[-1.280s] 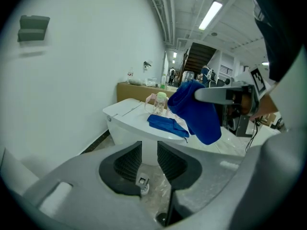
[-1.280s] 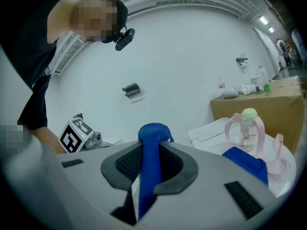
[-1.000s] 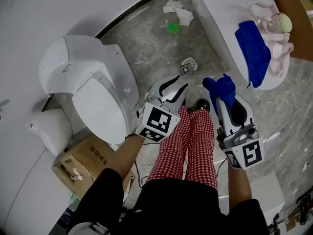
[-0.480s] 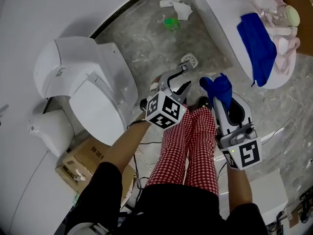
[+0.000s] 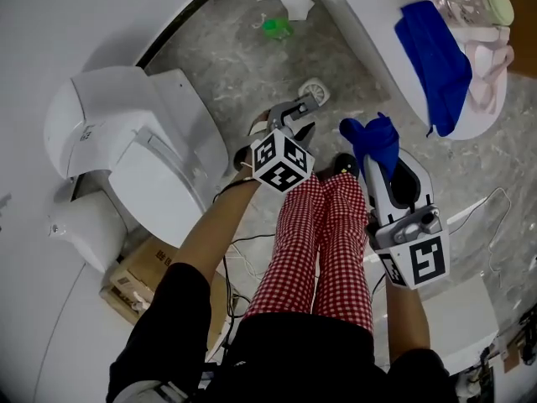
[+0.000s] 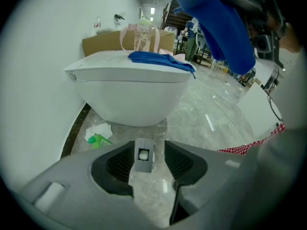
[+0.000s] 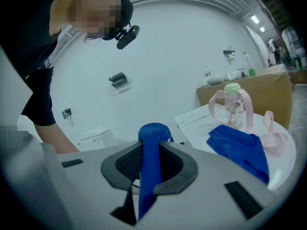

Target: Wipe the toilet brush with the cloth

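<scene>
- Toilet brush [image 6: 143, 155] stands on the grey stone floor [image 5: 252, 65], straight below the left claw [image 5: 295, 117]. Its grey handle end shows in the gap between the jaws.
- Beyond the left claw: white basin [image 6: 129, 87] carrying a second blue cloth [image 6: 160, 59] and a pink-strapped bottle [image 6: 139, 37]. A green item [image 6: 98, 140] and crumpled paper [image 6: 100, 130] lie on the floor under its left side.
- Toilet [image 5: 134, 141] to the left of the left claw; red-checked trousers [image 5: 323, 233] just behind both claws.
- Left claw: tipped steeply down, jaws wide and opening, pads clear of the brush.
- Right claw [image 7: 153, 152]: nearly level, just right of the left one, clamped on the cloth [image 5: 373, 139], which bunches above the tips.
</scene>
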